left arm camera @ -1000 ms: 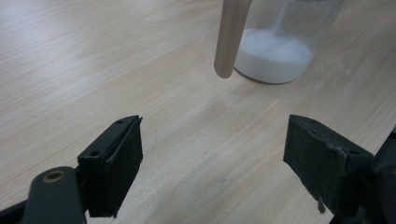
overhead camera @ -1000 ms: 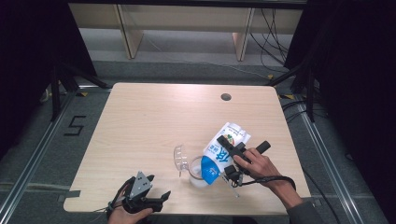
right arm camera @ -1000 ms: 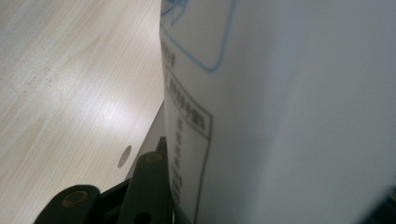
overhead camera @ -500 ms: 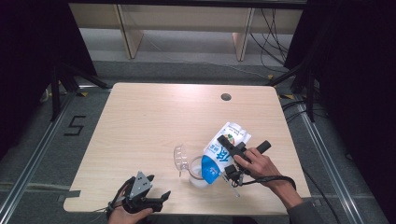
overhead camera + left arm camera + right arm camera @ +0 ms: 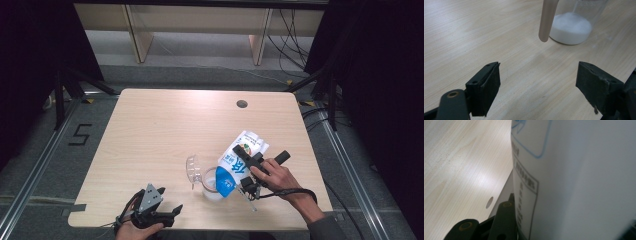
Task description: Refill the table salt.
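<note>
over the glass pitcher (image 5: pixel 207 181) the right gripper (image 5: pixel 248 162) stays clamped on the tipped milk carton (image 5: pixel 235 165), nothing shifting, pour continuing, left gripper (image 5: pixel 156 212) wide and idle.

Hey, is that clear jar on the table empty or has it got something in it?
Partly filled: the clear jar holds a low layer of white powder at its bottom.

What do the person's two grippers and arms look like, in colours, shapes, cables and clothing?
Both grippers are black. The left gripper carries a grey three-cornered plate on top; in its own view its jaws are blocky black pads, worn at the edges, on arms with brass-coloured rivets. The right gripper is long and bar-shaped, with a black cable looping past the wrist. A grey sleeve covers the right forearm.
</note>
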`<state>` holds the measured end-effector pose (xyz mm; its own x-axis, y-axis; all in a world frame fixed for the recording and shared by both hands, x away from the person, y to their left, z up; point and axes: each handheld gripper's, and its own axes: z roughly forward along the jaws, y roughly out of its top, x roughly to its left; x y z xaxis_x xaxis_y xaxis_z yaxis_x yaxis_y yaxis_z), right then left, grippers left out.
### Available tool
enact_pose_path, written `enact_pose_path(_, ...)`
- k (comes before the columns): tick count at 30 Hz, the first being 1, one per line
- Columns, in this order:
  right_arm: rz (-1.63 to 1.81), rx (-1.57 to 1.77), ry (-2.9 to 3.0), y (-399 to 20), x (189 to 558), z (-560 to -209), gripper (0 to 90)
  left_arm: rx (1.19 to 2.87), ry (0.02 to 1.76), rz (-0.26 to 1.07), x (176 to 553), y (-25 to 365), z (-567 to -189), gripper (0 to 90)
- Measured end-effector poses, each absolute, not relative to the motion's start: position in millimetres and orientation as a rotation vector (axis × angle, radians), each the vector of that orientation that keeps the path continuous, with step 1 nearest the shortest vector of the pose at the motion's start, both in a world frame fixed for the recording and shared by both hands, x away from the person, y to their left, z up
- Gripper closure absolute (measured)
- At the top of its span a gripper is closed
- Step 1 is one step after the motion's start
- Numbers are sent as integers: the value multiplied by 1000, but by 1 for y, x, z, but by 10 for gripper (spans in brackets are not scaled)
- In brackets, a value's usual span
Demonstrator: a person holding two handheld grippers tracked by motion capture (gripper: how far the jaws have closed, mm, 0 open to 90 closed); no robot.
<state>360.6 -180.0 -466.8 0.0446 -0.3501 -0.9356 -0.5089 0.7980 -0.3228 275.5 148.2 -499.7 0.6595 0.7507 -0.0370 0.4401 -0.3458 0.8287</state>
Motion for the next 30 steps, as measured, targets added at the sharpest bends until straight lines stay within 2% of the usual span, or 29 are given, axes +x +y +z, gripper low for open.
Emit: enact_pose_path(30,118,-716,1562,-180,360,-467,694,1993,927,445,275,148,-500,191)
